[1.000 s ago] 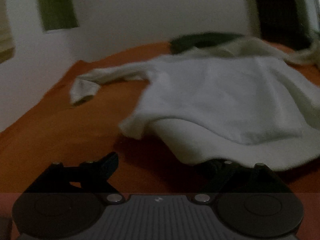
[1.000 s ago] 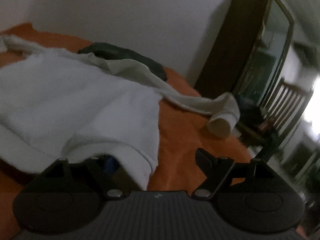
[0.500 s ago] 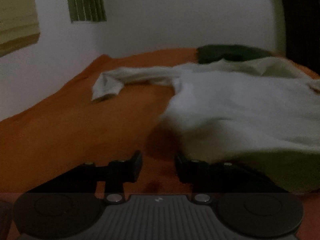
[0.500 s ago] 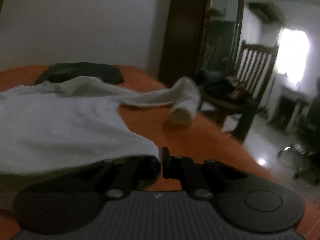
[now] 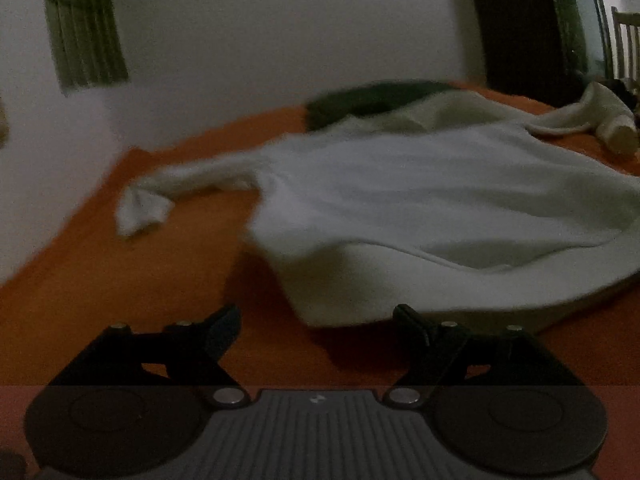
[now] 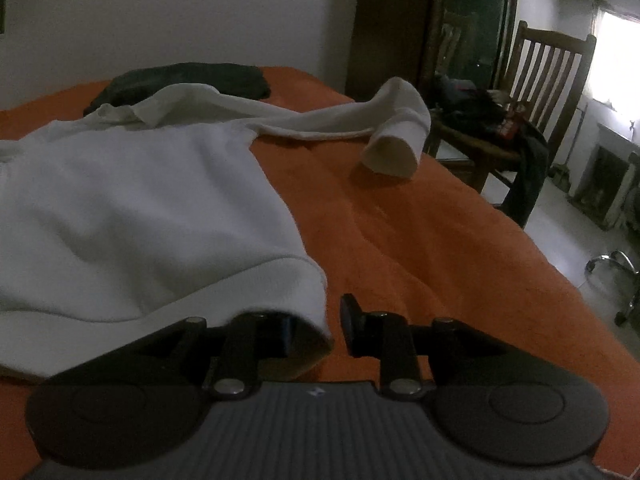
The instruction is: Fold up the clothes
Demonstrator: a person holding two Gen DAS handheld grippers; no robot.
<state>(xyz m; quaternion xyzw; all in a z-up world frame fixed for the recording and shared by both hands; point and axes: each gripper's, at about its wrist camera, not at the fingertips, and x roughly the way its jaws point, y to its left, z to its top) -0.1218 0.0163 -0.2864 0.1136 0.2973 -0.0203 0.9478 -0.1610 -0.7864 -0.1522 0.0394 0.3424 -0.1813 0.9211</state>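
A white long-sleeved sweater [image 5: 420, 200] lies spread flat on the orange bed cover [image 5: 140, 280]. One sleeve [image 5: 188, 184] stretches to the left, the other sleeve [image 6: 344, 120] to the right, ending in a rolled cuff [image 6: 392, 152]. My left gripper [image 5: 316, 320] is open and low over the bed, and the hem's left corner [image 5: 320, 300] lies just ahead between its fingers. My right gripper [image 6: 316, 326] is open too. Its left finger sits under the hem's right corner [image 6: 296, 280], and its right finger [image 6: 352, 320] stands clear over the cover.
A dark green garment [image 6: 180, 80] lies at the head of the bed behind the sweater. To the right stand a dark wardrobe with a mirror [image 6: 460, 28] and a wooden chair [image 6: 540, 80] heaped with dark clothes. The bed's right edge [image 6: 560, 272] drops to a pale floor.
Half a second ago both grippers were closed in on the hem corners; both have now opened, and the hem rests on the bed. The views have swung a little.
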